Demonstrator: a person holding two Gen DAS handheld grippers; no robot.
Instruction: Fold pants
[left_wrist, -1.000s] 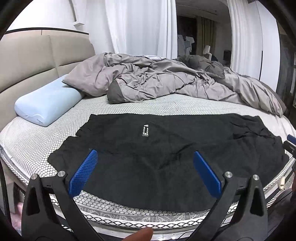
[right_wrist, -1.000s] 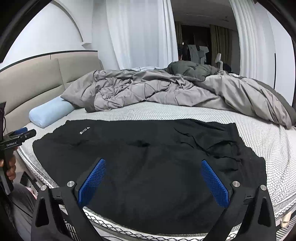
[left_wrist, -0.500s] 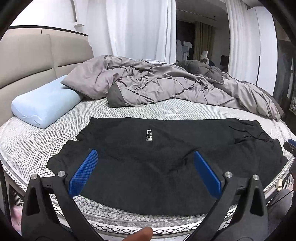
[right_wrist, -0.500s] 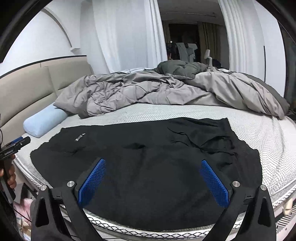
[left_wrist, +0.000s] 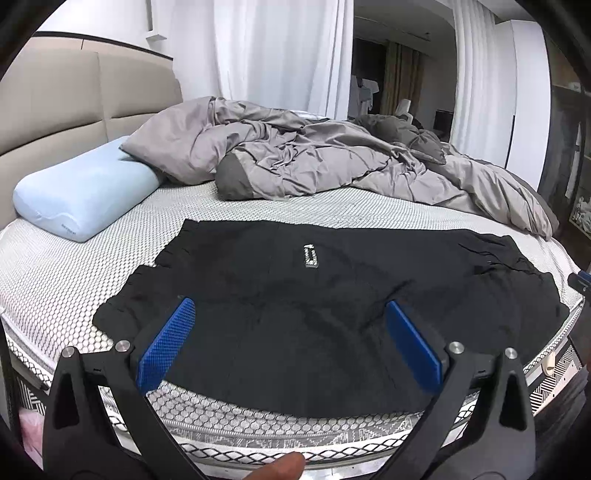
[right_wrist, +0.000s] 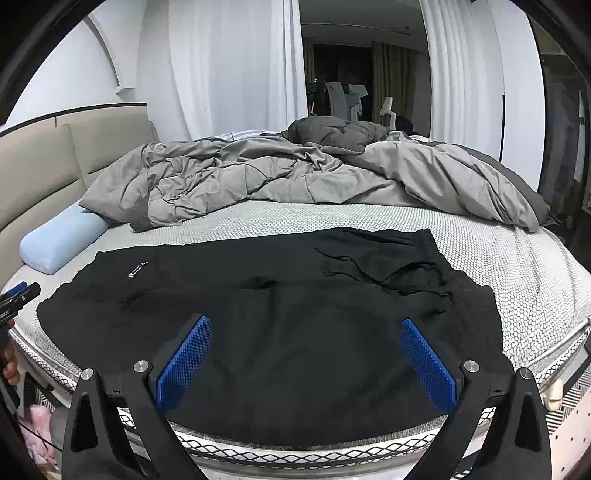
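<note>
Pants (left_wrist: 332, 306), black, lie spread flat across the near edge of the mattress (left_wrist: 74, 277), waistband and drawstring toward the right, cuffs toward the left near the blue pillow (left_wrist: 85, 195), with the grey duvet (right_wrist: 295, 177) heaped well behind. We judge that no fold has been made yet: we are at the approach. Next we need each tool to drop to the fabric edge and pinch it. Our left gripper (left_wrist: 288, 343) hangs above the cloth, fingers spread wide, holding nothing; our right gripper (right_wrist: 304, 358) hovers likewise, spread and empty.
</note>
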